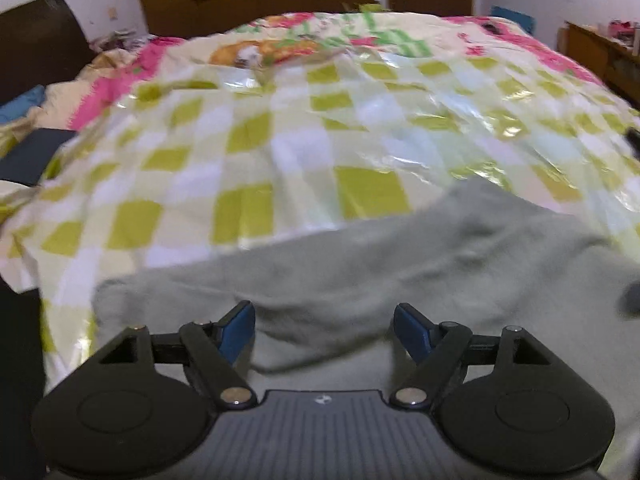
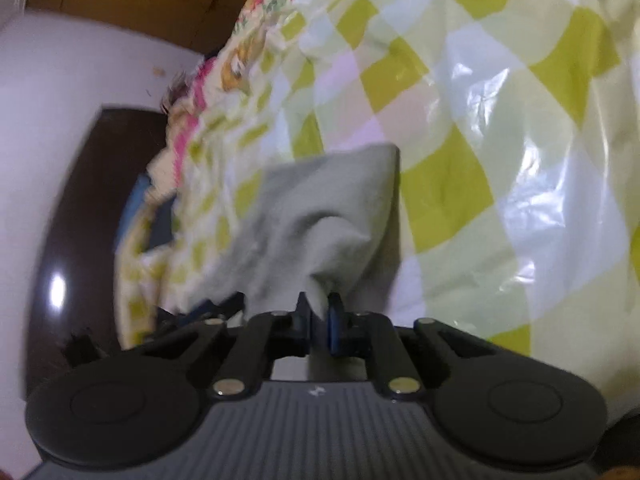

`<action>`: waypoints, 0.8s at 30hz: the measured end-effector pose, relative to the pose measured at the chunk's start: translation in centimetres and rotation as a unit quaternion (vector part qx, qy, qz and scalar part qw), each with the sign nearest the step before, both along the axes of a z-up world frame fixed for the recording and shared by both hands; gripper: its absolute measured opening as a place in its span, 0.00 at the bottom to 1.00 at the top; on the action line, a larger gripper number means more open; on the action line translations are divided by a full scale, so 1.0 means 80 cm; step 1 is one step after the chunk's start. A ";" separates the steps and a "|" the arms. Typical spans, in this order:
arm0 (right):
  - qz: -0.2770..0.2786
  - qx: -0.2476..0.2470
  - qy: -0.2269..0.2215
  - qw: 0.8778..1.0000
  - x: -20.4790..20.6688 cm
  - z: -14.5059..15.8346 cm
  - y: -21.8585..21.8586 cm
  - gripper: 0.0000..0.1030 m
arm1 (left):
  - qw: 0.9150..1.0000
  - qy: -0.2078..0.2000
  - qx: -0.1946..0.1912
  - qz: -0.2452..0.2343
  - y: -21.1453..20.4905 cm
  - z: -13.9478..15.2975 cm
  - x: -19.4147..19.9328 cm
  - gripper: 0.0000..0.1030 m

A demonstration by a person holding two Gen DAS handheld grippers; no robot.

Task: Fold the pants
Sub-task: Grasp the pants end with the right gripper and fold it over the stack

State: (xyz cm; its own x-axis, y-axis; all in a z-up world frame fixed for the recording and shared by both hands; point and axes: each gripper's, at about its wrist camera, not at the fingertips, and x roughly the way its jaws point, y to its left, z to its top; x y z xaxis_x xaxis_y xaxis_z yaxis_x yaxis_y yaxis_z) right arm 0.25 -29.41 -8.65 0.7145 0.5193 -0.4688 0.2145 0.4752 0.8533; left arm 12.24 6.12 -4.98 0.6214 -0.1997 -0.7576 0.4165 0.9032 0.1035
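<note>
1. We locate the pants (image 1: 400, 280): pale grey-green cloth lying on the checked cover (image 1: 280, 140) of the bed, at the near edge, close under both tongs.
2. We check the left gripper (image 1: 324, 328). Its jaws stand wide apart above the cloth, and nothing is between its blue pads (image 1: 240, 330).
3. We check the right gripper (image 2: 318, 312). Its jaws are drawn narrow and pinch a bunched fold of the pants (image 2: 328, 216); the cloth rises out of the pinch and hangs as a flap against the cover (image 2: 500, 120).
4. We judge the step in hand to be carrying the pinched part across to form a fold. The right wrist view is tilted, which suggests the wrist is rolled.
5. We advise keeping the pinch firm, since only a small tuck of cloth sits between the pads and a slack grip may let it slip out.
6. We advise bringing the open left gripper down on an edge or corner of the cloth, so that the pants are held at two points and the fold lands straight.
7. We advise lifting only enough to clear the glossy cover, which looks slippery and may let the rest of the pants slide.
</note>
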 end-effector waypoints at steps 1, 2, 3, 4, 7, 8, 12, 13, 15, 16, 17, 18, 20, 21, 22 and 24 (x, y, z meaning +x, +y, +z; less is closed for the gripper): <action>-0.011 0.008 -0.011 1.000 -0.001 0.005 -0.010 0.08 | 0.999 0.002 0.025 0.019 0.001 -0.012 0.007 0.90; -0.021 0.018 -0.021 0.999 0.001 0.009 -0.019 0.07 | 0.999 0.014 0.039 0.033 0.002 -0.024 0.017 0.94; -0.028 0.022 -0.026 0.999 0.004 0.009 -0.028 0.07 | 0.998 0.025 0.026 0.046 0.007 -0.029 0.020 0.94; -0.033 0.011 -0.026 0.999 0.005 0.009 -0.035 0.06 | 0.998 0.033 0.012 0.057 0.010 -0.026 0.021 0.93; -0.021 -0.003 -0.018 1.000 0.004 0.004 -0.040 0.11 | 0.999 0.020 -0.004 0.050 0.007 -0.007 0.006 0.93; -0.017 -0.003 -0.008 1.000 0.003 0.000 -0.038 0.12 | 0.999 0.015 -0.007 0.043 0.004 -0.003 0.001 0.93; 0.006 -0.015 0.023 1.000 -0.008 -0.010 -0.023 0.47 | 1.000 0.016 0.004 0.017 -0.005 -0.004 -0.014 0.93; 0.007 -0.016 0.028 0.999 -0.013 -0.014 -0.022 0.48 | 1.000 0.018 0.002 0.014 -0.005 -0.005 -0.017 0.93; 0.008 -0.018 0.034 0.999 -0.021 -0.016 -0.023 0.46 | 1.000 0.025 -0.004 0.008 -0.006 -0.004 -0.024 0.93; 0.007 -0.017 0.033 0.999 -0.023 -0.017 -0.024 0.46 | 1.000 0.028 -0.008 0.004 -0.005 -0.003 -0.027 0.93; 0.007 -0.012 0.032 0.999 -0.021 -0.018 -0.025 0.46 | 0.999 0.030 -0.013 0.001 -0.005 -0.003 -0.030 0.93; 0.009 -0.009 0.035 0.999 -0.015 -0.019 -0.024 0.46 | 0.999 0.034 -0.018 0.000 -0.004 -0.002 -0.032 0.93; 0.023 -0.008 0.030 0.999 -0.006 -0.022 -0.018 0.46 | 0.999 0.044 -0.033 -0.003 0.001 -0.001 -0.036 0.93; 0.025 -0.018 0.035 0.999 -0.002 -0.022 -0.015 0.45 | 0.998 0.045 -0.037 -0.001 0.004 0.001 -0.039 0.93; 0.027 -0.018 0.035 0.999 -0.003 -0.021 -0.016 0.45 | 0.998 0.045 -0.037 0.000 0.008 0.004 -0.041 0.93; 0.019 -0.016 0.035 0.999 -0.014 -0.014 -0.024 0.45 | 0.998 0.052 -0.041 0.005 0.016 0.004 -0.040 0.93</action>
